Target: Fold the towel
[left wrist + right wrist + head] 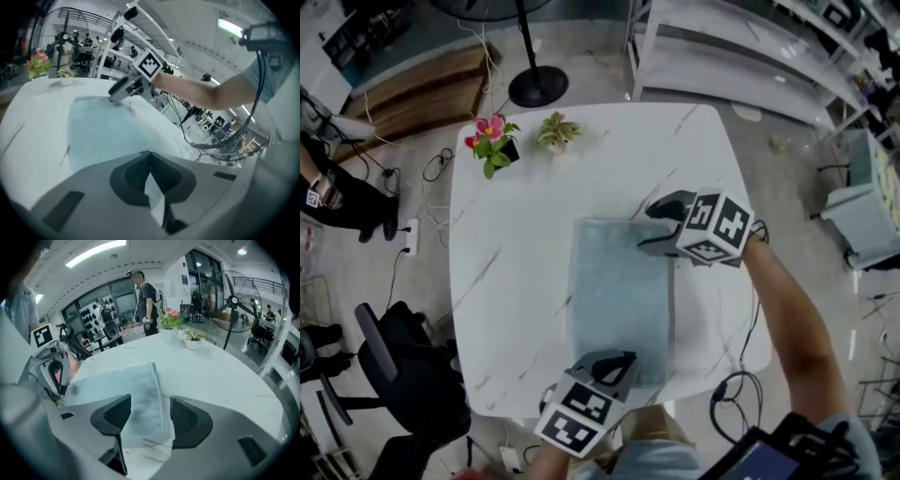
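A light blue-grey towel [619, 300] lies flat as a folded rectangle on the white marble table [516, 262]. My right gripper [652, 225] hovers at the towel's far right corner, and its jaws stand wide apart. In the right gripper view the towel's [136, 390] corner shows between the right gripper's [150, 401] pads, which do not press on it. My left gripper [619, 361] is at the towel's near edge. In the left gripper view its tips [149, 153] meet, and the towel [103, 131] stretches away beyond them toward the right gripper [117, 96]. No cloth looks lifted.
Two small potted plants, one with pink flowers [492, 141] and one green [556, 131], stand at the table's far left. A fan stand's base [537, 86], a metal rack [741, 47] and an office chair [394, 366] surround the table. A person [147, 305] stands beyond it.
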A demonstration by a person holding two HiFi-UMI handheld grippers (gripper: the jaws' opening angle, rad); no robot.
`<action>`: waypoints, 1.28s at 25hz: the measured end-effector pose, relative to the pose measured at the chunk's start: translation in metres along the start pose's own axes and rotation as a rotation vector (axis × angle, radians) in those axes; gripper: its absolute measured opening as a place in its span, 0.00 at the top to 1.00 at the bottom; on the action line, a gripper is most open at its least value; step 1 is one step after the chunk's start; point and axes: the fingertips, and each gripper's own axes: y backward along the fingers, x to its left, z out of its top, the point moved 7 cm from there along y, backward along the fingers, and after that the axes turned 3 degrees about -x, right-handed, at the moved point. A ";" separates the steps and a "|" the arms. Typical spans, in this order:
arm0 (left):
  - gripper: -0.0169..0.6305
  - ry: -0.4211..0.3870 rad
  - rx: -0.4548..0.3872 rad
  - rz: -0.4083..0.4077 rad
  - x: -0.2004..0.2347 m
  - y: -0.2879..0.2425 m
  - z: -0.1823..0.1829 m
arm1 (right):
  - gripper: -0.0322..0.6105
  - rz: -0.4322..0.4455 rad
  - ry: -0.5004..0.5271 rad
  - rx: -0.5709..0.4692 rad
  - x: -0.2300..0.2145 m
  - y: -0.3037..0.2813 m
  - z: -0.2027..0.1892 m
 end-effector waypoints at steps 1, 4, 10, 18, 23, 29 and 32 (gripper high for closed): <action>0.96 0.028 -0.030 0.010 0.010 0.008 0.007 | 0.51 0.024 -0.025 0.033 -0.006 0.001 -0.004; 0.96 0.066 -0.054 0.041 0.047 0.018 0.024 | 0.46 0.132 -0.088 0.139 -0.013 -0.007 -0.016; 0.96 0.024 0.098 0.027 0.087 -0.014 0.041 | 0.46 0.368 -0.231 0.169 -0.017 -0.028 -0.008; 0.96 0.043 0.206 0.010 0.103 -0.033 0.035 | 0.76 0.633 -0.316 0.260 -0.020 -0.053 -0.001; 0.96 0.027 0.108 0.046 0.099 -0.012 0.039 | 0.81 0.476 -0.172 0.148 -0.006 -0.027 0.027; 0.96 0.052 -0.088 0.080 0.065 0.046 0.035 | 0.82 0.246 0.116 0.064 0.062 0.031 0.065; 0.96 0.047 -0.117 0.095 0.043 0.067 0.018 | 0.82 0.124 0.253 0.040 0.105 0.049 0.069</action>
